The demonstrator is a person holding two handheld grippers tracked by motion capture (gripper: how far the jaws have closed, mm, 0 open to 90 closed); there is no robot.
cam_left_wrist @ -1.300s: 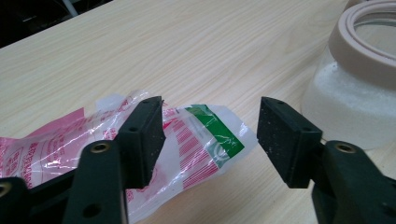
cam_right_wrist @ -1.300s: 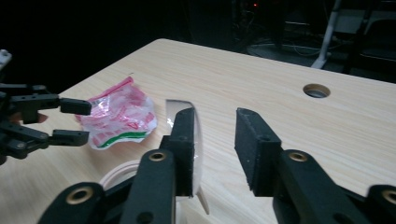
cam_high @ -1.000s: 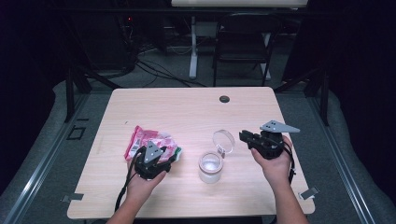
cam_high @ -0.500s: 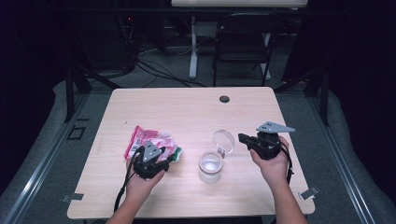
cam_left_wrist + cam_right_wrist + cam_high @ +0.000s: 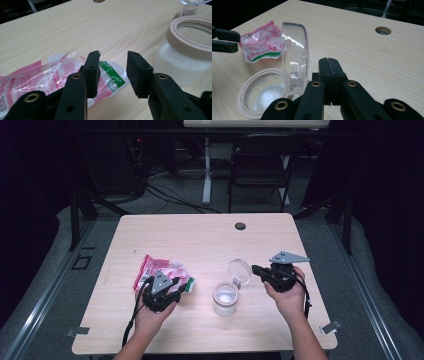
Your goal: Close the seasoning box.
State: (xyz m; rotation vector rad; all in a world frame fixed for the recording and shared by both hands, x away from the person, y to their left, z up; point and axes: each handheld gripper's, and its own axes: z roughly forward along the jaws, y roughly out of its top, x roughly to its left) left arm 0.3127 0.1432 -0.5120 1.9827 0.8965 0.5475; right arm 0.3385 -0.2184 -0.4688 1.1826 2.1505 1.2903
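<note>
A pink and white plastic bag (image 5: 157,267) with a green stripe lies at the table's left. My left gripper (image 5: 180,287) hovers over its right corner. In the left gripper view the bag (image 5: 37,75) lies under my left gripper (image 5: 112,56). Its jaws have just been closing, and they still stand apart, with only the bag's corner below the gap. A clear jar (image 5: 225,300) with white powder stands mid-table, its hinged lid (image 5: 240,269) tipped up. My right gripper (image 5: 254,268) is shut on nothing, right beside the lid (image 5: 295,55). The jar's rim (image 5: 247,90) is to the left of my right gripper (image 5: 329,61).
The wooden table (image 5: 200,240) has a round cable hole (image 5: 240,226) near its far edge. A dark chair (image 5: 260,170) and cables stand on the floor beyond. The jar (image 5: 185,62) is close to the right of the left gripper's jaws.
My right gripper has edged slightly left toward the lid. The left hand has kept its place over the bag.
</note>
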